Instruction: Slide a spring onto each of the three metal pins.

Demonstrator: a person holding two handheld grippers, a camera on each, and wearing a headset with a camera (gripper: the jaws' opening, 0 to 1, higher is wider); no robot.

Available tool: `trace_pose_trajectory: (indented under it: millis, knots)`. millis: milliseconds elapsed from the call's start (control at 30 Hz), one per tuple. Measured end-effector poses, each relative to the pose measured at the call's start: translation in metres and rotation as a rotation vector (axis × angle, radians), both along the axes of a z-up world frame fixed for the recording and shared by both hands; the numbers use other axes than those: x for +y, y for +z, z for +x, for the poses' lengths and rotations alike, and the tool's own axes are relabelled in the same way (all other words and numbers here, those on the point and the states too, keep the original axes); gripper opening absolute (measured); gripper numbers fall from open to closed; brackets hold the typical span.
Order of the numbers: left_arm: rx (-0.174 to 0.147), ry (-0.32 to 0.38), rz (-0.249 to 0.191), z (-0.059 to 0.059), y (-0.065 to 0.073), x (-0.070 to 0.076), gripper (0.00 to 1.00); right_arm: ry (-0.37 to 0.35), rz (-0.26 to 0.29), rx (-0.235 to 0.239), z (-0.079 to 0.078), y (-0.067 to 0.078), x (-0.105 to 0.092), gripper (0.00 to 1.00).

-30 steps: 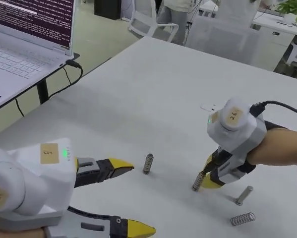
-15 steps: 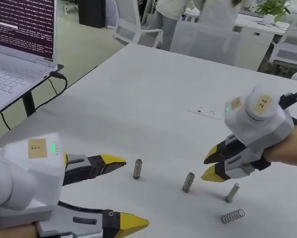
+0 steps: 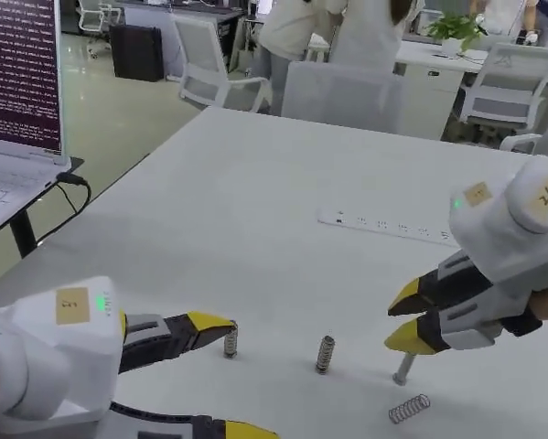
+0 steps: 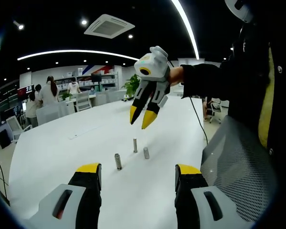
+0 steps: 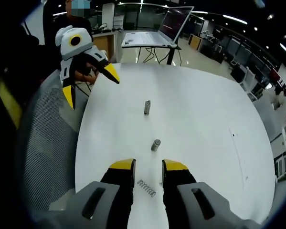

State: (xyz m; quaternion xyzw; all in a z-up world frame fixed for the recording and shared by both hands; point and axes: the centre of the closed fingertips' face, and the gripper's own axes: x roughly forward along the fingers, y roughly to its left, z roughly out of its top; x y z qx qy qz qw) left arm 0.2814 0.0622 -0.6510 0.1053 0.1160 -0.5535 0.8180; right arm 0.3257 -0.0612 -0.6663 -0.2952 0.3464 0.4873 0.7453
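Two pins with springs on them stand on the white table (image 3: pixel 283 192): one (image 3: pixel 231 340) by my left gripper's upper jaw, one (image 3: pixel 325 353) in the middle. A bare pin (image 3: pixel 403 368) stands to the right, and a loose spring (image 3: pixel 408 409) lies in front of it. My right gripper (image 3: pixel 402 318) hovers open just above the bare pin, holding nothing. My left gripper (image 3: pixel 230 377) stands wide open at the lower left. The left gripper view has its own gripper (image 4: pixel 138 171), the right gripper (image 4: pixel 143 114) and the bare pin (image 4: pixel 135 145). The right gripper view has its own gripper (image 5: pixel 148 168) and the loose spring (image 5: pixel 146 187).
A white power strip (image 3: pixel 383 224) lies across the table's far side. A laptop (image 3: pixel 13 101) sits on a stand to the left, off the table. Office chairs (image 3: pixel 347 91) and people stand beyond the far edge.
My right gripper has let go of the spring on the middle pin, lifted and moved right over the bare pin. The head camera has tilted up. The left gripper stays open.
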Motion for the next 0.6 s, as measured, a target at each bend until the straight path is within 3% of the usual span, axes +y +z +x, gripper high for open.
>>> trace_pose_trajectory:
  millis: [167, 367, 533, 600]
  knots:
    - [-0.008, -0.016, -0.004, 0.001, 0.007, -0.009, 0.57, -0.043, 0.033, -0.004, -0.015, 0.001, -0.016, 0.2]
    - [-0.003, -0.043, 0.0, 0.001, 0.005, -0.019, 0.57, -0.111, 0.053, -0.012, -0.028, 0.001, -0.036, 0.2]
    - [0.019, -0.062, -0.013, 0.002, 0.001, -0.026, 0.56, -0.167, 0.053, -0.004, -0.04, -0.004, -0.053, 0.2]
    - [0.027, -0.093, 0.008, 0.0, -0.005, -0.033, 0.56, -0.189, 0.055, 0.005, -0.044, -0.008, -0.06, 0.2]
